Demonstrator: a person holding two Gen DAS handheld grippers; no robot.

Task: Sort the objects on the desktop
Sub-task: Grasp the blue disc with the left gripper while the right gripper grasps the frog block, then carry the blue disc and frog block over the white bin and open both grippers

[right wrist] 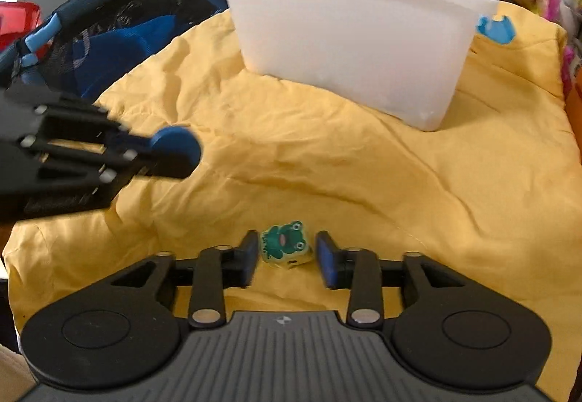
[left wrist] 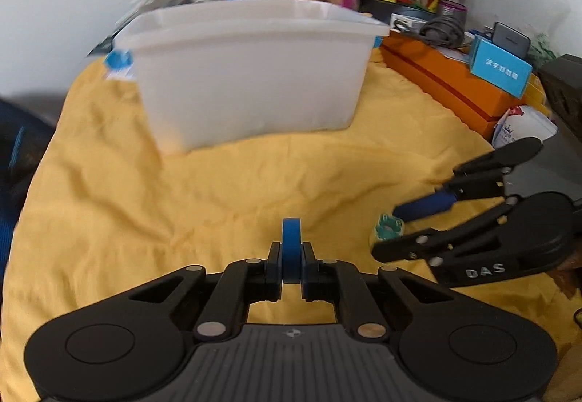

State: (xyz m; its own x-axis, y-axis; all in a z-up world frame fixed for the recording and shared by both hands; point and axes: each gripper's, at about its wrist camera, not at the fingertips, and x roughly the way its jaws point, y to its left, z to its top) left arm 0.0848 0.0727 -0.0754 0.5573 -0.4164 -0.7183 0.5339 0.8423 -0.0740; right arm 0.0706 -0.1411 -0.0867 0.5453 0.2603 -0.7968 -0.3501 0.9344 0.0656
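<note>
A yellow cloth (left wrist: 218,191) is spreading under both tools, and a white plastic bin (left wrist: 251,74) is standing on it well ahead of the left gripper (left wrist: 291,263), upright, its long side facing that gripper.

The left gripper is sitting clamped tight on a blue disc (left wrist: 291,245) — the disc is standing on edge between the pads, its thin rim pointing forward along the fingers and its flat faces against them. In the right wrist view the same disc (right wrist: 177,143) is showing a round face, held clear above the cloth.

The right gripper (right wrist: 287,256) is standing wide apart around a small green frog piece (right wrist: 285,243), which is lying on the cloth between the pads — the left pad just beside it, the right pad clearly apart. The frog's face is pointing up, its longer side running across from pad to pad.
</note>
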